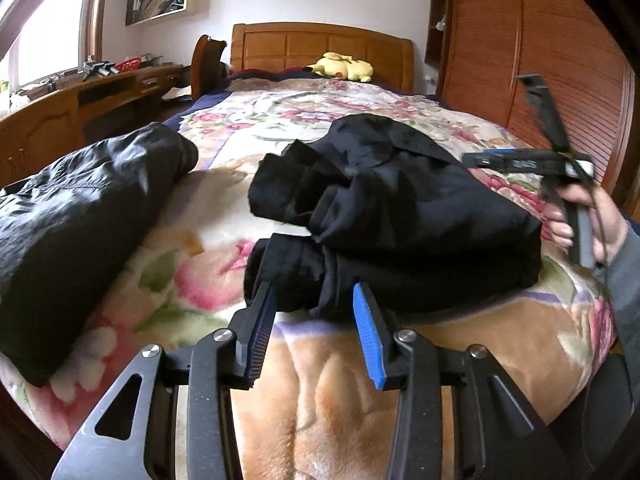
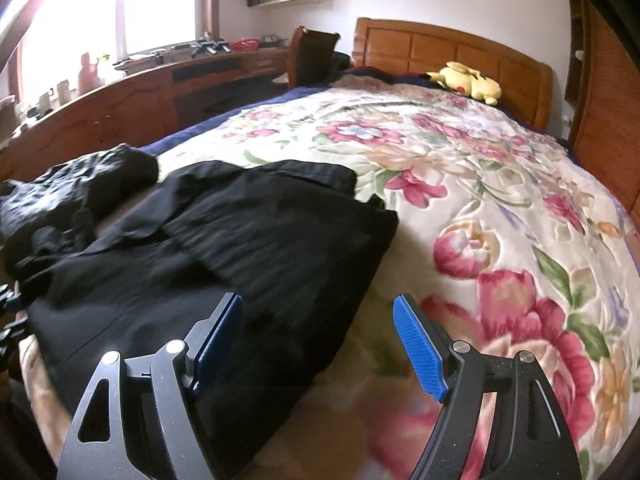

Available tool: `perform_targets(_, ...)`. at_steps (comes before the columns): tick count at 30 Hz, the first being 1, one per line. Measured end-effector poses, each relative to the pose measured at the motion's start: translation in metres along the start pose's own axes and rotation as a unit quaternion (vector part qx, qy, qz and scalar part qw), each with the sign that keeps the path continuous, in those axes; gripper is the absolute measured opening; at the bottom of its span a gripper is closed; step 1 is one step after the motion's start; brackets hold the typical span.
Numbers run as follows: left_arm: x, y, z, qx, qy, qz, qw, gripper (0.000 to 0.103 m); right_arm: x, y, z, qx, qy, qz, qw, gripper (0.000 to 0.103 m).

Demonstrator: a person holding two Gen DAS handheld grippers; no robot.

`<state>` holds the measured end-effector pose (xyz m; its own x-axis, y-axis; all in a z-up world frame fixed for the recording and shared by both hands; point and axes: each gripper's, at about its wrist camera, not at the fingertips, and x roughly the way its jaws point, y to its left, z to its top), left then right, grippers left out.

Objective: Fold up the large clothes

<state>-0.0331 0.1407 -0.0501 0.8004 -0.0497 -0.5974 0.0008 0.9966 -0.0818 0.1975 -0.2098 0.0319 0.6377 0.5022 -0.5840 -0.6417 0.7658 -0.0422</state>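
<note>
A black garment (image 1: pixel 400 216) lies partly folded in a thick bundle on the floral bedspread (image 1: pixel 332 400); it also shows in the right wrist view (image 2: pixel 224 264). My left gripper (image 1: pixel 316 300) is open and empty, its tips at the bundle's near edge. My right gripper (image 2: pixel 318 312) is open and empty, above the garment's right edge; it also shows in the left wrist view (image 1: pixel 520 160), held in a hand at the right. A second black garment (image 1: pixel 80 216) lies folded at the left, and shows in the right wrist view (image 2: pixel 76 192).
A yellow plush toy (image 1: pixel 342 66) lies by the wooden headboard (image 1: pixel 320 46). A wooden desk (image 1: pixel 80 100) with clutter runs along the left under a window. A wooden wardrobe (image 1: pixel 540 60) stands at the right. A chair (image 1: pixel 206 64) stands beside the bed.
</note>
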Motion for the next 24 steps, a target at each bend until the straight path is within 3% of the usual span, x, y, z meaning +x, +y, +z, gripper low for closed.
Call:
perform_targets(3, 0.003, -0.002, 0.0, 0.003, 0.004, -0.01, 0.9999, 0.035, 0.021, -0.009, 0.014, 0.008, 0.008, -0.003, 1.0, 0.079)
perform_targets(9, 0.012, -0.004, 0.001, 0.0, 0.016, -0.01, 0.9998, 0.034, 0.061, -0.02, 0.033, 0.032, 0.021, 0.018, 0.999, 0.08)
perform_targets(16, 0.021, -0.01, -0.001, 0.007, 0.029, -0.01, 0.9995, 0.031, 0.108, -0.034, 0.038, 0.072, 0.049, 0.039, 0.995, 0.09)
perform_targets(22, 0.022, -0.007, 0.002, -0.006, 0.031, -0.025, 0.9992, 0.019, 0.133, -0.05, 0.032, 0.121, 0.073, 0.093, 0.986, 0.091)
perform_targets(24, 0.021, -0.007, 0.003, -0.009, 0.028, -0.028, 0.9992, 0.012, 0.136, -0.053, 0.031, 0.135, 0.077, 0.12, 0.981, 0.083)
